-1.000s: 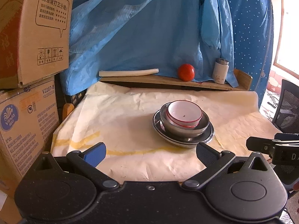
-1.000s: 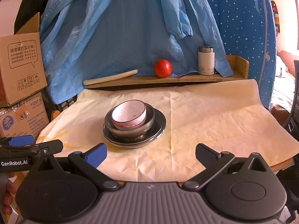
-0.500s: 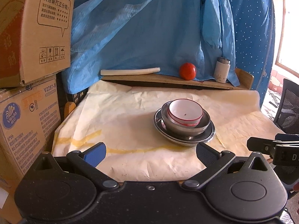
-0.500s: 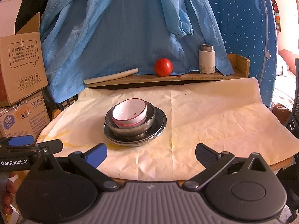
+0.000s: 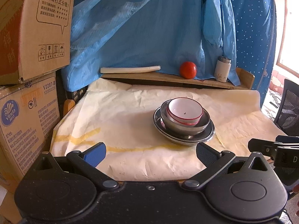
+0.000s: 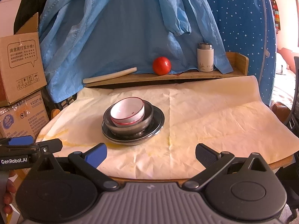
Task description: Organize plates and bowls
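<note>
I hold both grippers level at the near edge of the table (image 6: 214, 112), side by side and pointing toward the back shelf. The table carries a creased cream paper sheet (image 5: 130, 115). Stacked cardboard boxes (image 5: 31, 37) stand at the left, and blue cloth (image 6: 121, 28) hangs behind the wooden shelf (image 6: 186, 75).

The left gripper (image 5: 150, 154) has its jaws spread wide, with nothing between them and nothing touching either finger. Its fingers sit above the near edge of the paper. The right gripper (image 6: 151, 154) is in the same condition: jaws wide apart, holding nothing, touching nothing. Each gripper appears at the edge of the other's view, just beside it.

The dish stack sits near the middle of the table, well apart from both grippers. At the bottom are steel plates (image 6: 158, 125), resting flat on the paper. A steel bowl (image 6: 147, 119) stands upright on them. A white bowl with a red rim (image 6: 127, 112) is nested in the steel bowl, tilted slightly; a second red rim line shows below it, so I cannot tell whether one or two white bowls are nested there.

On the shelf I see a white roll (image 5: 130, 69), a white flask (image 6: 205, 57) with a steel cap, and a red tomato (image 6: 161, 65) between them.
</note>
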